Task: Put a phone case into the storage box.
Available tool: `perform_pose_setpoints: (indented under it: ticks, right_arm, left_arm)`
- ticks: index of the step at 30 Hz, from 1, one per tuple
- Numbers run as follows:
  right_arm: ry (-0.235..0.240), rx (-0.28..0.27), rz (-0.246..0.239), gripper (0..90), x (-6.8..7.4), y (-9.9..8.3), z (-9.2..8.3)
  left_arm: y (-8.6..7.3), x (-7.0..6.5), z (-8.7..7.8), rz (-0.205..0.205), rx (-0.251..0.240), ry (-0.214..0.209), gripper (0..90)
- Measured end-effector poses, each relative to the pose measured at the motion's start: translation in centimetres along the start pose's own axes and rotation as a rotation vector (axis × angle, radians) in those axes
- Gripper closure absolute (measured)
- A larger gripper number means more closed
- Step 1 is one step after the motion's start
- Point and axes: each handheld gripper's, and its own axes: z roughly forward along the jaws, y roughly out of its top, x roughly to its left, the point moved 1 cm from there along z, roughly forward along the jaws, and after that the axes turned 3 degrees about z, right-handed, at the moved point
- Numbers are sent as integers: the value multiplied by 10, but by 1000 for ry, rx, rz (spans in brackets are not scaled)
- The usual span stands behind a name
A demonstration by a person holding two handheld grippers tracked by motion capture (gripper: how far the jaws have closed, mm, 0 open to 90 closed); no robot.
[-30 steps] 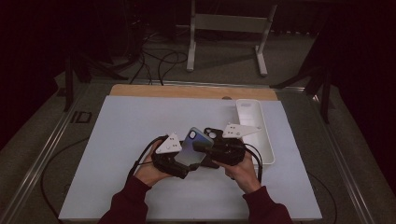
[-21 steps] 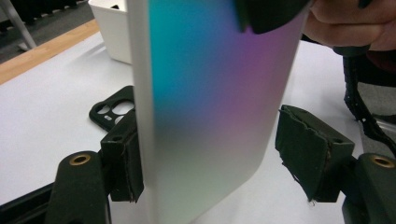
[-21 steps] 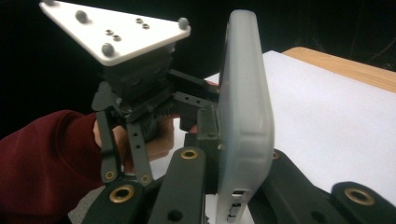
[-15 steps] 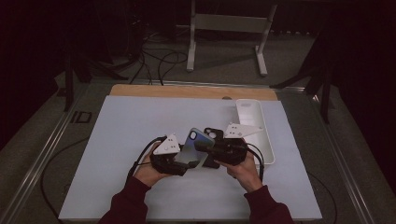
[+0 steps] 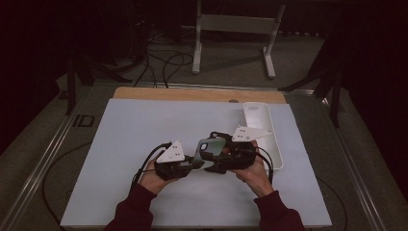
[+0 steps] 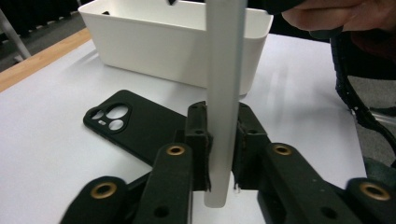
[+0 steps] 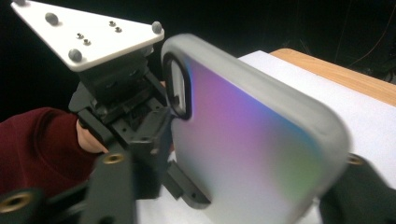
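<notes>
Phone (image 5: 210,149) sits upright between both grippers above white mat (image 5: 144,144); left gripper (image 6: 219,154) jaws just closed, clamping its edge; right gripper (image 5: 219,156) jaws just opened, loose around it.

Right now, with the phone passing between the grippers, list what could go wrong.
1. The left gripper, whose jaws have just been closing, pinches only the phone by its thin edge, so it could pivot or slip.
2. The right gripper jaws have just been opening; released too early, the phone could drop onto the black phone case lying below.
</notes>
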Motion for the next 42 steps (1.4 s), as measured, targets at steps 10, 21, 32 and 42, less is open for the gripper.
perform_pose_setpoints:
  ticks: [10,21,32,42]
  right_arm:
    - [-137,31,3,135,4,1,2]
    - [-266,-41,81,111,-1,4,-5]
    - [-277,-96,127,119,6,10,6]
    - [-352,-125,140,157,8,11,10]
  left_arm:
    - [1,1,-2,0,8,74,809]
    - [1,5,-2,-53,18,199,808]
    - [4,0,7,-74,36,191,808]
    - [9,-7,16,-99,21,141,809]
